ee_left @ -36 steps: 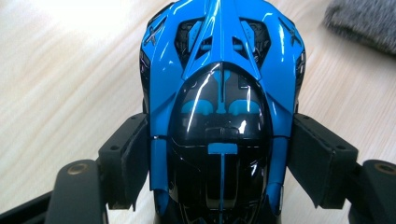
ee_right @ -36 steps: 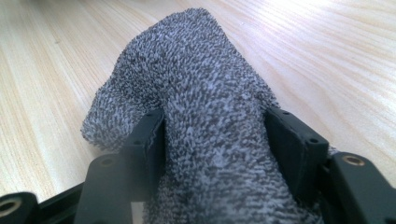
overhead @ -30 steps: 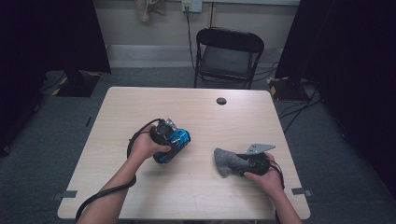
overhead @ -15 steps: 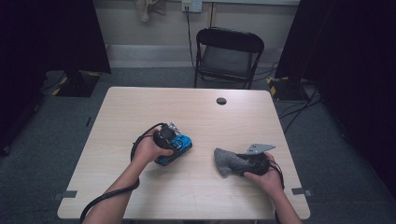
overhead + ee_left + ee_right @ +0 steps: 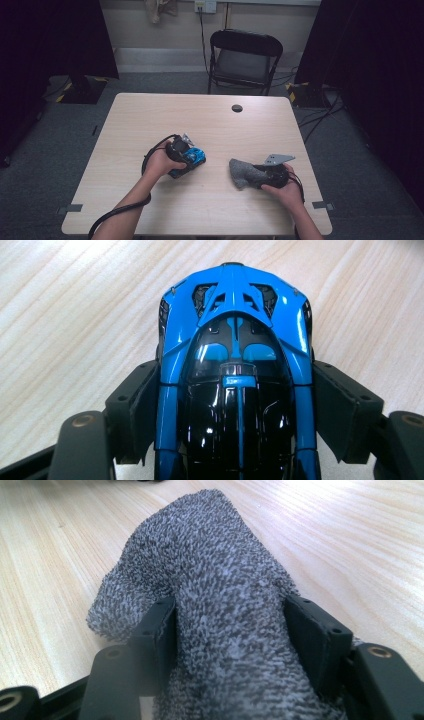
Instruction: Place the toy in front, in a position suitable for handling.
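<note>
A glossy blue and black toy car (image 5: 192, 157) (image 5: 235, 370) rests on the wooden table (image 5: 215, 125), slightly left of the middle. My left gripper (image 5: 186, 156) (image 5: 235, 410) is shut on the toy car, one black jaw pressed against each flank. To the right, a bunched grey terry cloth (image 5: 242, 172) (image 5: 220, 605) lies on the table with my right gripper (image 5: 260, 175) (image 5: 230, 630) shut on it; the jaws squeeze the fabric from both sides. Each gripper is held by a hand that comes in from the near edge.
A small black round thing (image 5: 237, 108) sits near the table's far edge. A black folding chair (image 5: 244, 60) stands behind the table. Cables trail from both grippers over the near edge. Dark curtains flank the room.
The left hand has shifted the toy car slightly to the right and nearer. The right gripper and cloth have stayed where they were.
</note>
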The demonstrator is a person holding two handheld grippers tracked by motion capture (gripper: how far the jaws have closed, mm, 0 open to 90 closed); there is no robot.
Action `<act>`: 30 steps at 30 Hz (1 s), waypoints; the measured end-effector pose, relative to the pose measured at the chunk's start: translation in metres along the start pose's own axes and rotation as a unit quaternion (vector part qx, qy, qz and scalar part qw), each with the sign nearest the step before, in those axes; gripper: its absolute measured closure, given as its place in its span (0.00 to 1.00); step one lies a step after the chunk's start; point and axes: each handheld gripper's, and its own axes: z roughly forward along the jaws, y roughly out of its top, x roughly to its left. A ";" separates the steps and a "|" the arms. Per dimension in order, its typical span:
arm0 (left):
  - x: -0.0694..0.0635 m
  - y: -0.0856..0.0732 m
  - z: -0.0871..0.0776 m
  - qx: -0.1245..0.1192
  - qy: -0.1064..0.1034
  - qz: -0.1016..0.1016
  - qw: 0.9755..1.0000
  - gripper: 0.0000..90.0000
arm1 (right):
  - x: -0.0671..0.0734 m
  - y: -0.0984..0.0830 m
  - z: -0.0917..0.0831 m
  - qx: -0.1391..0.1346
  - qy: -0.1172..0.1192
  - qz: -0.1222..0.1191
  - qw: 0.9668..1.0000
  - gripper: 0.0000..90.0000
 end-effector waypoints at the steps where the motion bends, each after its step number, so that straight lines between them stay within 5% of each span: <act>1: 0.000 0.000 0.000 0.001 0.000 0.001 1.000 0.30 | 0.000 0.000 0.000 0.000 -0.001 -0.001 1.000 0.44; 30: -0.001 -0.002 -0.010 -0.049 0.003 -0.005 0.999 0.23 | 0.001 0.000 0.000 0.001 -0.004 -0.003 1.000 0.44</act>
